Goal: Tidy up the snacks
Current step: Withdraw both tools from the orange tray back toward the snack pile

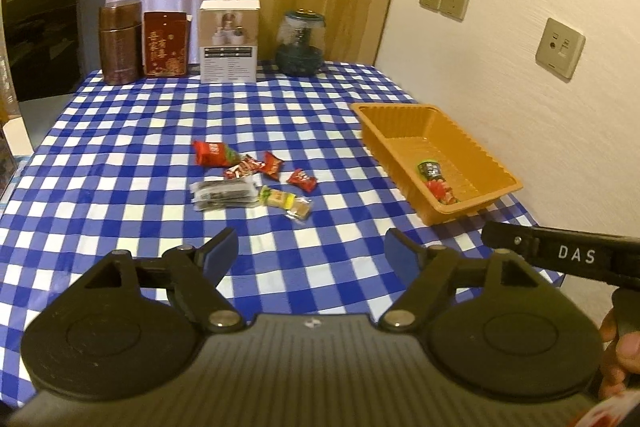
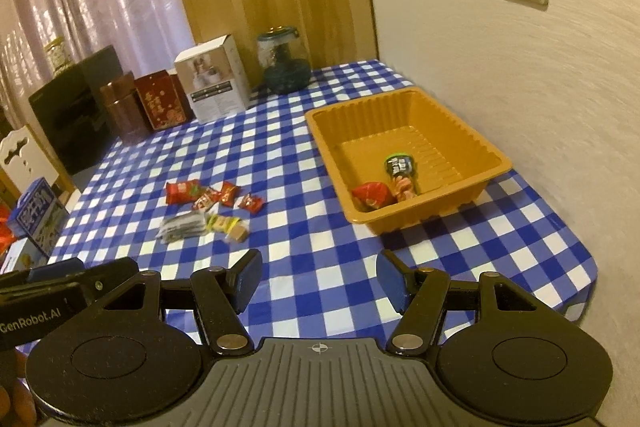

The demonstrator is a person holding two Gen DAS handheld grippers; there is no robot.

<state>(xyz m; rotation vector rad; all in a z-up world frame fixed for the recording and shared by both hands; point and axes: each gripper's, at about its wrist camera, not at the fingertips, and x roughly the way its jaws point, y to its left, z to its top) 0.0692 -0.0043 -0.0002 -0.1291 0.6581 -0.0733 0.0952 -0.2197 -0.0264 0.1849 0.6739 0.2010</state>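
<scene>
On the checked tablecloth (image 1: 120, 155), at about eleven o'clock from the left gripper (image 1: 311, 254), lay the loose snacks (image 1: 252, 181): a long red packet (image 1: 214, 153), small red sweets (image 1: 302, 181), a flat clear-wrapped dark packet (image 1: 224, 193) and a yellow-green wrapped biscuit (image 1: 282, 199), bunched close, some touching. They looked light, thin and crinkly, so likely slippery in their film and easily nudged aside; the biscuit seemed the only one apt to crack. A pinch across the middle of a packet's body, not its sealed ends, seemed the safest hold, and the outlying red sweet at the cluster's three o'clock seemed easiest to single out.

Well apart, at about one o'clock, stood the orange tray (image 1: 400, 115), with a dark-and-red packet (image 1: 434, 177) in its near end; the right view showed a second red packet (image 2: 372, 195) beside it.

The left gripper's jaws stood wide apart with nothing between them, clear of the cloth. The right gripper (image 2: 319, 278) was likewise parted, a little less widely, and empty, with the tray at its twelve o'clock.
</scene>
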